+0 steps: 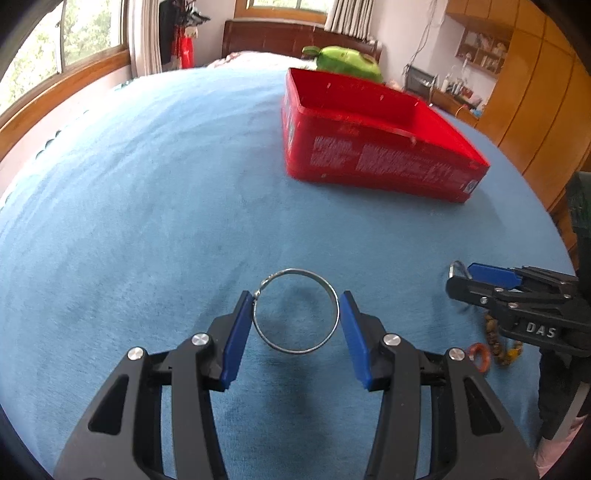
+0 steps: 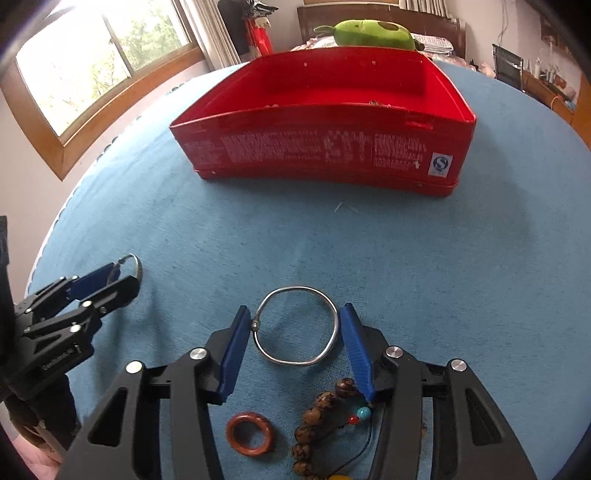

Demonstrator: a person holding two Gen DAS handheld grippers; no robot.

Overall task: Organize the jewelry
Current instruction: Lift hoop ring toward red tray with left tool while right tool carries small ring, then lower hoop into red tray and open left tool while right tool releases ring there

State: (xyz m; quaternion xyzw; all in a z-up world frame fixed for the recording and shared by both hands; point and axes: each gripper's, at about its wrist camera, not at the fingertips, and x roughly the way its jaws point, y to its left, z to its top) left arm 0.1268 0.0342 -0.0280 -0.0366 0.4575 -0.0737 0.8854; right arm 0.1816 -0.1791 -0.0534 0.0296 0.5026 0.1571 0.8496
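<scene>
In the left wrist view my left gripper [image 1: 296, 321] is shut on a thin silver wire bangle [image 1: 295, 312], held between its blue pads above the blue cloth. In the right wrist view my right gripper [image 2: 293, 330] is shut on a thicker silver bangle [image 2: 295, 325], pads touching both sides. Under it lie an orange-brown ring [image 2: 250, 432] and a brown bead bracelet [image 2: 317, 417] with red and turquoise beads. The open red box [image 2: 325, 155] stands ahead; it also shows in the left wrist view [image 1: 373, 155] at upper right.
A blue cloth [image 1: 147, 203] covers the surface. The right gripper [image 1: 517, 302] shows at the left view's right edge, the left gripper [image 2: 74, 306] at the right view's left edge. A green plush toy [image 2: 373, 33] lies behind the box.
</scene>
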